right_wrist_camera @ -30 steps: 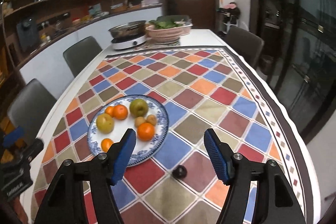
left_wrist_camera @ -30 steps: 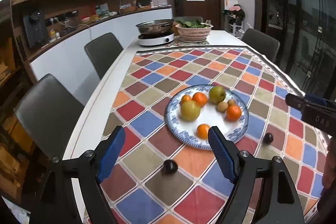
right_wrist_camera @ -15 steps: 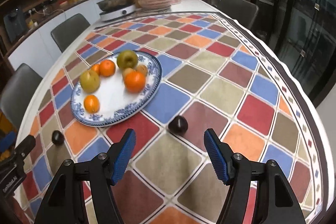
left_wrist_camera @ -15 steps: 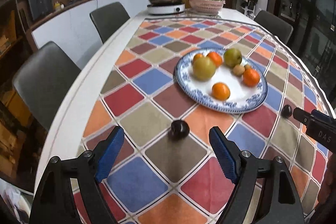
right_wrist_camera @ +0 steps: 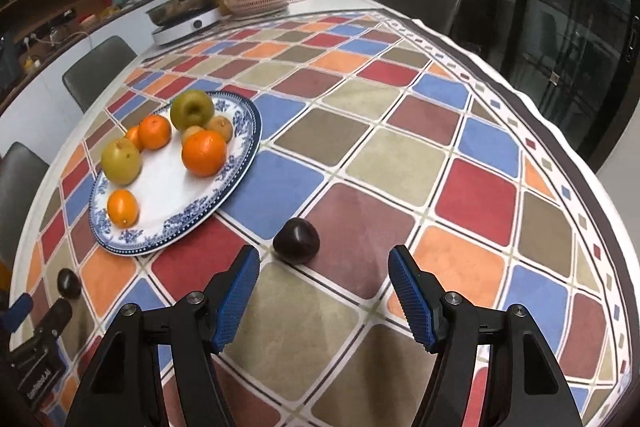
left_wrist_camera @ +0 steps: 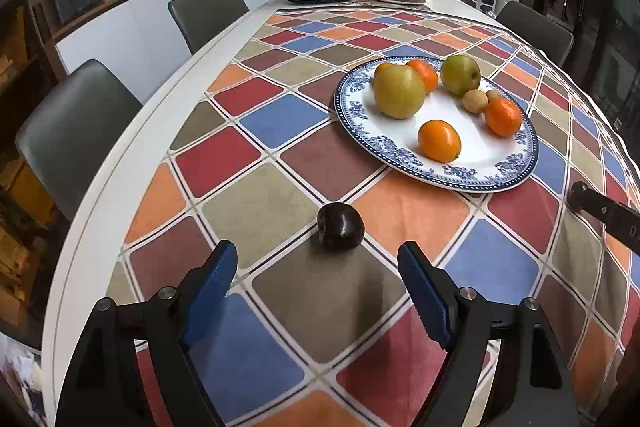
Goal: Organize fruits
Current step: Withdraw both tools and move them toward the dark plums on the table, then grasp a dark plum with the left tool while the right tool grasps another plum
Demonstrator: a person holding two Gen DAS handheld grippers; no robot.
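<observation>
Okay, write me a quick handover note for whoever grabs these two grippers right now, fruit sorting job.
Left gripper: open, empty, with the near-left dark plum on the checked tablecloth just beyond its fingertips.
Right gripper: open, empty, lined up the same way on the second dark plum.
Blue-and-white patterned plate: already holds two green apples, four oranges and two small brown fruits.
Done: nothing picked up yet.
Left: likely grip each plum and set it on the plate.

Both wrist views look steeply down, close over the tablecloth (left_wrist_camera: 256,203), sharing the fruit plate (right_wrist_camera: 240,155), apparently side by side.
</observation>
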